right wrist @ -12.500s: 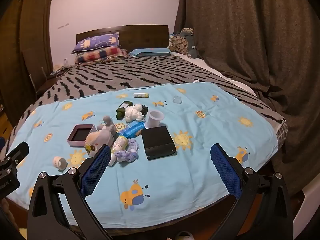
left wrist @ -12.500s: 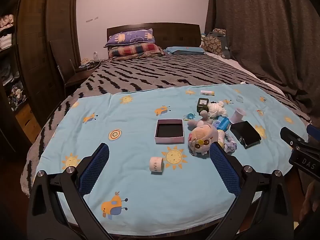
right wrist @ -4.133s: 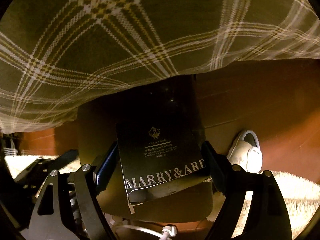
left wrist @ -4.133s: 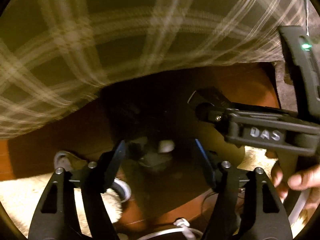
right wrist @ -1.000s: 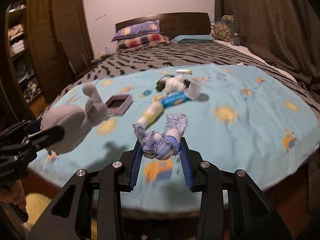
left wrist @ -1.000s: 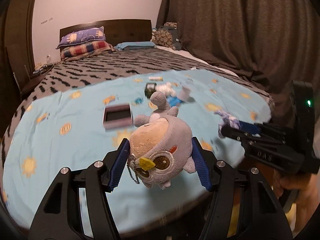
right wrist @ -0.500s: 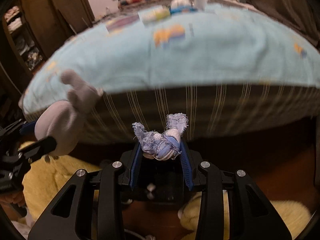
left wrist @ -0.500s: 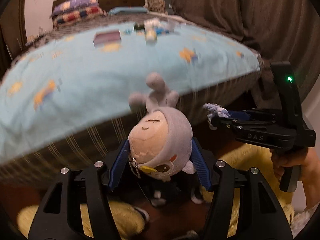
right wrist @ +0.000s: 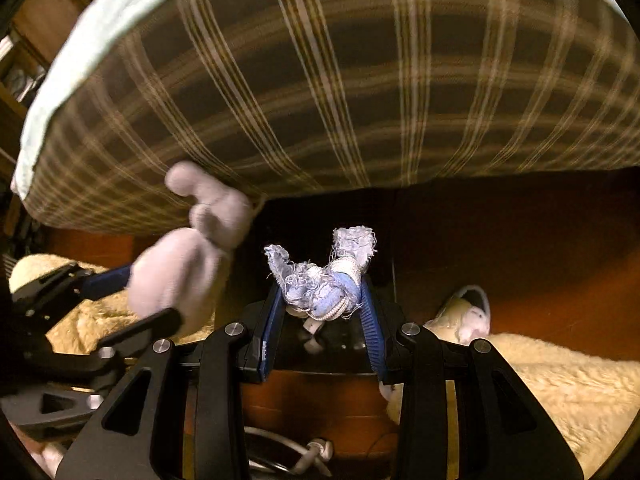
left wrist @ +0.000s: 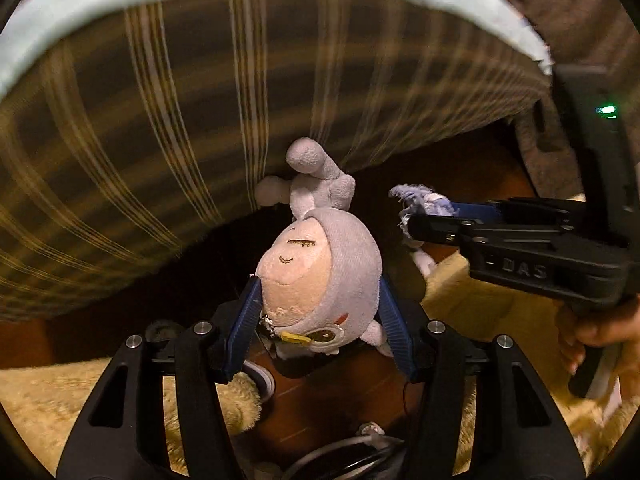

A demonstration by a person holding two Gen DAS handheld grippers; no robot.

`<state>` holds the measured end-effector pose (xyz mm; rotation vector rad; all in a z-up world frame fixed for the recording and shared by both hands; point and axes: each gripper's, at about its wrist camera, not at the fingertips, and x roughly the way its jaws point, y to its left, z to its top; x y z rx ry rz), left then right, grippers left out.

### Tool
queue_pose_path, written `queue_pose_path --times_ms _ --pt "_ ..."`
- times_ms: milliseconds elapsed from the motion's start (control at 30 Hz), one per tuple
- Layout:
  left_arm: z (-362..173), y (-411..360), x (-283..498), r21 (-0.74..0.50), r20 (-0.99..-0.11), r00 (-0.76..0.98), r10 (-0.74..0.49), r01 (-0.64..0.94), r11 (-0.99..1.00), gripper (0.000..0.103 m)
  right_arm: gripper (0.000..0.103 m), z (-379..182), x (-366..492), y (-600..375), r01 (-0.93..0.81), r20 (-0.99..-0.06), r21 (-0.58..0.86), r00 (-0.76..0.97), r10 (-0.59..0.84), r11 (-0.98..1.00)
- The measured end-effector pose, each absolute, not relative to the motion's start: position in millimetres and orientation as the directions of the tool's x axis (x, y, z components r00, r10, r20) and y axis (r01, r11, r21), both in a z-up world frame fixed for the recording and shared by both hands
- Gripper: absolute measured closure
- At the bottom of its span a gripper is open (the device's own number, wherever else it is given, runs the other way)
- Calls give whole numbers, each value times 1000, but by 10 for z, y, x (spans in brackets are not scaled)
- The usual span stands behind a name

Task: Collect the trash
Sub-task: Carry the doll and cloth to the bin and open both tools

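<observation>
Left wrist view: a grey plush toy (left wrist: 320, 276) with a peach face sits clamped between the blue pads of the left gripper (left wrist: 318, 316), its limbs poking forward toward the plaid side of the bed (left wrist: 132, 128). It looks light and very soft, and the pads have sunk into the head, so the widest, firmest part of the head is the sensible place to hold it; a pinch on a limb or on the small chain at its chin would probably let it swing or slip. The left jaws have just been closing a little further, with the toy between them, which fits stuffing giving way under the squeeze. To the right in this view, the right gripper (left wrist: 424, 216), held in a person's hand (left wrist: 592, 328), carries a frayed pale-blue fabric bundle (left wrist: 420, 200). Seen from the right wrist, that bundle (right wrist: 324, 276) is pinched between narrowly set pads, with ragged ends sticking up above them; it should be nearly weightless and limp, so it wants a hold around its bunched middle, as it has now. Both things hang below the mattress edge, over a dark container (right wrist: 328, 348) that I judge to be the bin, which stands on the wooden floor (right wrist: 540, 280) between cream fluffy rugs (right wrist: 560, 376). A white shoe (right wrist: 468, 312) lies just beside it.
</observation>
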<state>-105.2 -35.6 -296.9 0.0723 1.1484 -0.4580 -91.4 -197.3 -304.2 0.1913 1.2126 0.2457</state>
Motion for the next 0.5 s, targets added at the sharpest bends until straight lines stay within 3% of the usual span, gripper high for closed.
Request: queue_pose_path --times_ms 233,500 --pt "-3420 -390 -871 -171 -921 273 -276 354 920 48 65 -3340 -681 -1890 -41 -919 283 274 283 958" --pt "-3593 -342 -780 -188 -931 238 -276 334 924 47 52 -3468 -618 -1853 -18 -922 290 262 284 957"
